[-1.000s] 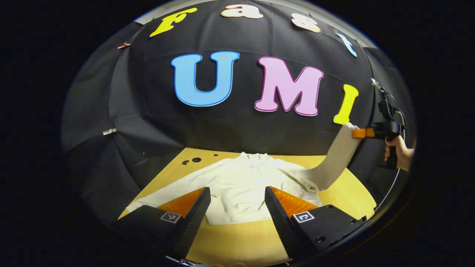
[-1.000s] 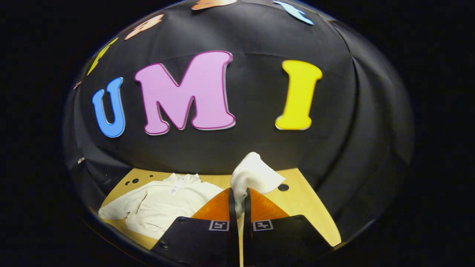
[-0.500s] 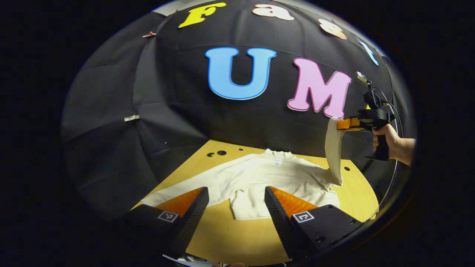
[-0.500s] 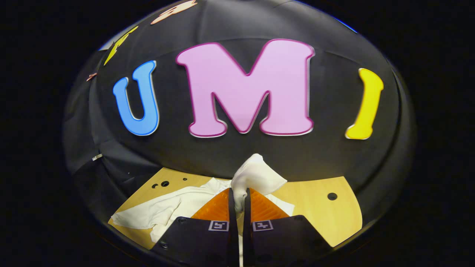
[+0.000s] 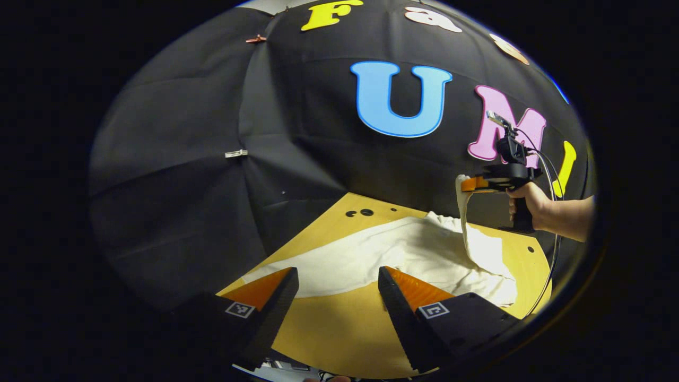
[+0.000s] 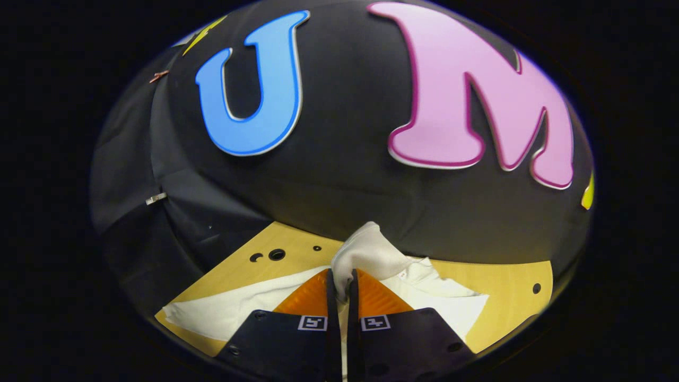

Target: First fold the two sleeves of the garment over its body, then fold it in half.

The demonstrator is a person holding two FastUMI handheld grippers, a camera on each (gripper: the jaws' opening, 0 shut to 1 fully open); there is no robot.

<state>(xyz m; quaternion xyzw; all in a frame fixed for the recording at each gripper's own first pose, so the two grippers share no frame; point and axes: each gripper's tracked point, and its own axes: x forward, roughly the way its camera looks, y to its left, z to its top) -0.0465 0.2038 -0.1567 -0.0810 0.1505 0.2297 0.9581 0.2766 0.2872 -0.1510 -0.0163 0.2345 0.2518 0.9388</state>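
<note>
Cream sleeve cuff (image 6: 366, 249) pinched in my right gripper (image 6: 339, 281), raised to swing toward nine o'clock over the garment (image 5: 392, 254); left gripper (image 5: 338, 289) spread, idle.

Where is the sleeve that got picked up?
In the left gripper view, the sleeve hangs from the right gripper, lifted above the garment's body at the table's right side.

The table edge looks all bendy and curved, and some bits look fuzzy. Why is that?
In the left gripper view, the fisheye lens bows the light wooden table and the cream long-sleeved garment, yet they stay fairly sharp. In the right gripper view, the right gripper pinches the cream sleeve cuff so near the lens that the cuff looks soft, and the wall is stretched.
</note>
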